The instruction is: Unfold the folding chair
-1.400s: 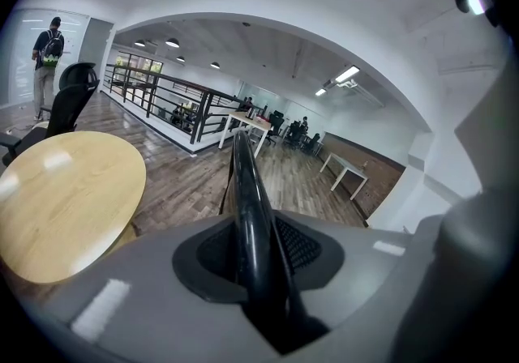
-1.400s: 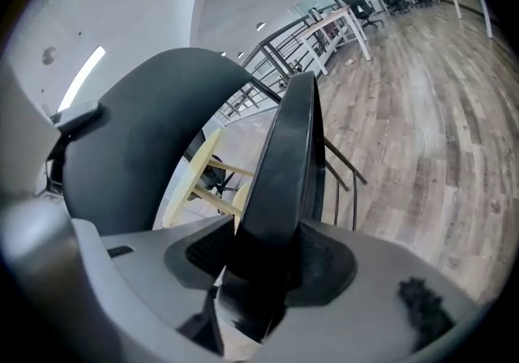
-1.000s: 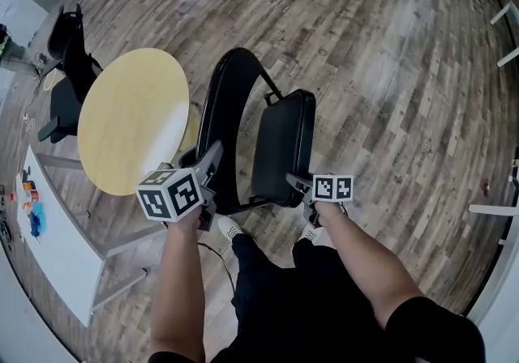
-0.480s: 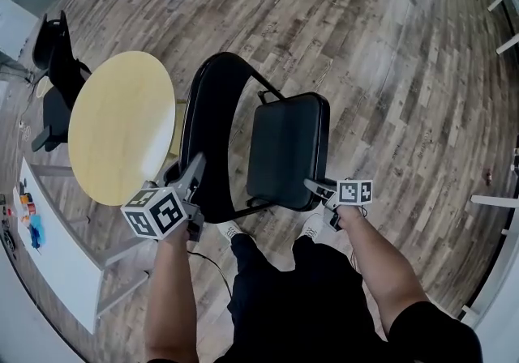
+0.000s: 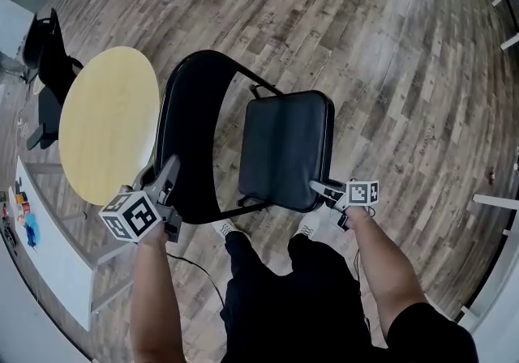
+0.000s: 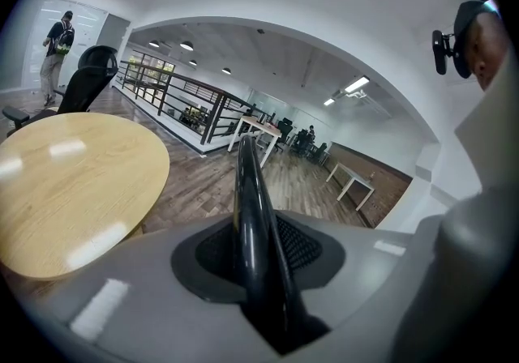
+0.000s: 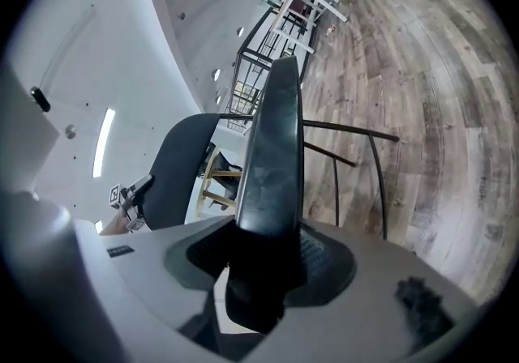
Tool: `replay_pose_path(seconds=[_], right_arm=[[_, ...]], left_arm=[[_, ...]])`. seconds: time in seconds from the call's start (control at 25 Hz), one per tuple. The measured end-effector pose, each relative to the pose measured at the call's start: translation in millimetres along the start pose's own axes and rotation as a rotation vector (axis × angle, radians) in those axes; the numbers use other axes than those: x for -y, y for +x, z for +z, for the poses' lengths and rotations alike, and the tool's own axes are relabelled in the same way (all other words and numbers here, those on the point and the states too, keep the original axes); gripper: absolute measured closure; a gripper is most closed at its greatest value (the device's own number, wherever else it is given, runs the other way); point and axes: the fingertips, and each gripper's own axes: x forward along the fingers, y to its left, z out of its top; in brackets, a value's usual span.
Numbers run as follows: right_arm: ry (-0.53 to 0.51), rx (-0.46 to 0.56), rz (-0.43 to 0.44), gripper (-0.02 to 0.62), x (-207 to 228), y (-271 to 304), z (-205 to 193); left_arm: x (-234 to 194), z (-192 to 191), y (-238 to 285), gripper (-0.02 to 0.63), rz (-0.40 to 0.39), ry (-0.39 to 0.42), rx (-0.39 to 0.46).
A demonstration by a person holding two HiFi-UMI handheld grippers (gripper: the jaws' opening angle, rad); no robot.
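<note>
The folding chair (image 5: 188, 143) stands mid-floor in the head view, with a round table (image 5: 105, 122) at its 9 o'clock. The left gripper (image 5: 169, 168) is clamped on the backrest's glossy black tube (image 6: 247, 183) at the chair's 7 o'clock; its jaws have just eased slightly wider, with the tube between them. The right gripper (image 5: 320, 186) pinches the padded seat (image 5: 284, 151) by its edge at 5 o'clock. The frame looks rigid, fairly heavy and slick, so the tube may slip. The cushioned seat edge probably gives the surer hold.
</note>
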Motion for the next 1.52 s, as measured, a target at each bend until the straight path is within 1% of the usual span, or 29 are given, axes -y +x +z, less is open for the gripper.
replay_pose_path(seconds=[0.32,0.44,0.56,0.64,0.76,0.92,1.04,1.2,1.28,1.36,1.44,1.52], right_arm=[[0.069,0.024,0.067,0.397,51,-33,3],[0.087,0.018,0.092,0.399,62,-41,2],[0.098,0.015,0.112,0.400,69,-43,3],[0.077,0.010,0.129,0.399,71,-44,2],[0.012,0.001,0.142,0.403,76,-49,5],[0.044,0.018,0.169,0.403,86,-50,5],[0.031,0.016,0.165,0.403,94,-56,7],[0.077,0.041,0.189,0.403,113,-68,2],[0.068,0.052,0.187,0.403,124,-73,1],[0.061,0.070,0.191,0.403,120,-67,6],[0.076,0.092,0.202,0.402,113,-61,7],[0.086,0.106,0.210,0.402,130,-74,3]], left_arm=[[26,-16,19,0.494,-0.009,0.002,0.001],[33,-21,22,0.494,-0.001,0.006,0.002],[31,-21,24,0.494,-0.007,0.005,0.001],[29,-23,24,0.494,-0.007,0.000,-0.001],[27,-25,24,0.494,-0.006,-0.006,0.002],[27,-27,26,0.494,-0.017,-0.016,0.004],[39,-31,29,0.495,0.000,-0.019,-0.004],[57,-40,39,0.495,-0.006,-0.006,-0.013],[59,-43,40,0.495,-0.011,-0.015,-0.011],[53,-36,36,0.497,-0.022,-0.025,-0.010],[51,-28,33,0.499,-0.026,-0.024,-0.016],[68,-39,42,0.499,-0.018,-0.011,-0.020]])
